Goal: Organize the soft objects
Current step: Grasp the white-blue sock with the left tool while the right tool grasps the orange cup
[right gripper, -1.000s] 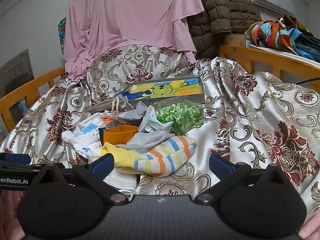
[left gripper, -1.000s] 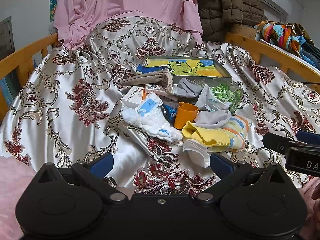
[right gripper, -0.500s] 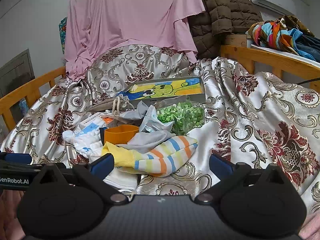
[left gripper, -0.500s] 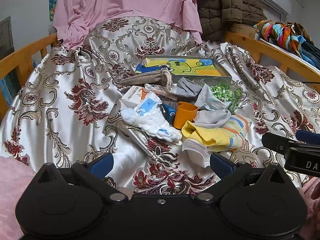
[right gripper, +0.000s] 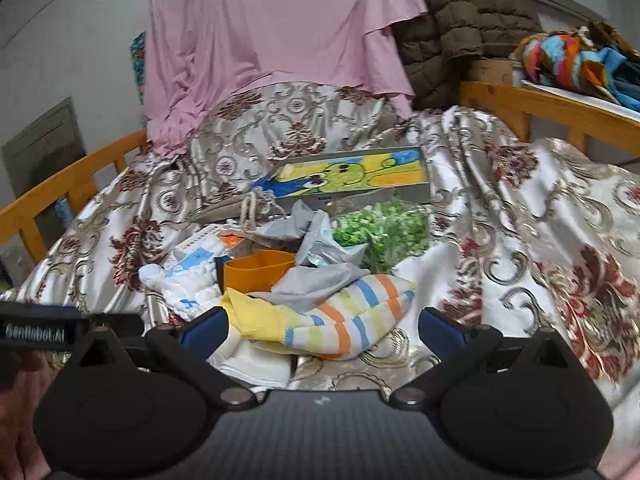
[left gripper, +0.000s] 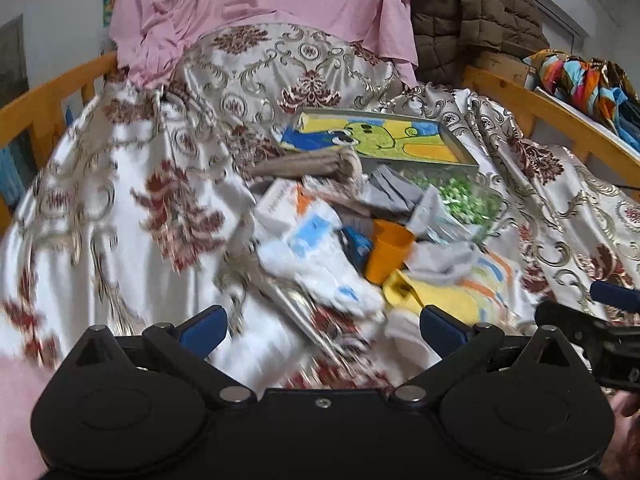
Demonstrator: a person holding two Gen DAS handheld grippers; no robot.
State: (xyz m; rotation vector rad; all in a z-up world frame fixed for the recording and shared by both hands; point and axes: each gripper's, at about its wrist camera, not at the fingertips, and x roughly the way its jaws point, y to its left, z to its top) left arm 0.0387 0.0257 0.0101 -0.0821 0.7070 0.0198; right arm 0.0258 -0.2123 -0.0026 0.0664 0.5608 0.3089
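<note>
A pile of soft things lies mid-bed on the patterned satin cover. A yellow-cuffed striped sock lies at its front, also in the left wrist view. A grey cloth rests on it. A white and blue fluffy sock lies to the left, also in the right wrist view. A beige drawstring pouch lies behind. My left gripper is open and empty before the white sock. My right gripper is open and empty, its fingers either side of the striped sock.
An orange cup, a white carton, a bag of green bits and a cartoon picture box sit among the pile. Wooden rails flank the bed. Pink cloth and a brown jacket hang behind.
Both grippers have moved forward toward the pile, which now looks nearer. The left wrist view is blurred by motion. Both stay open.
</note>
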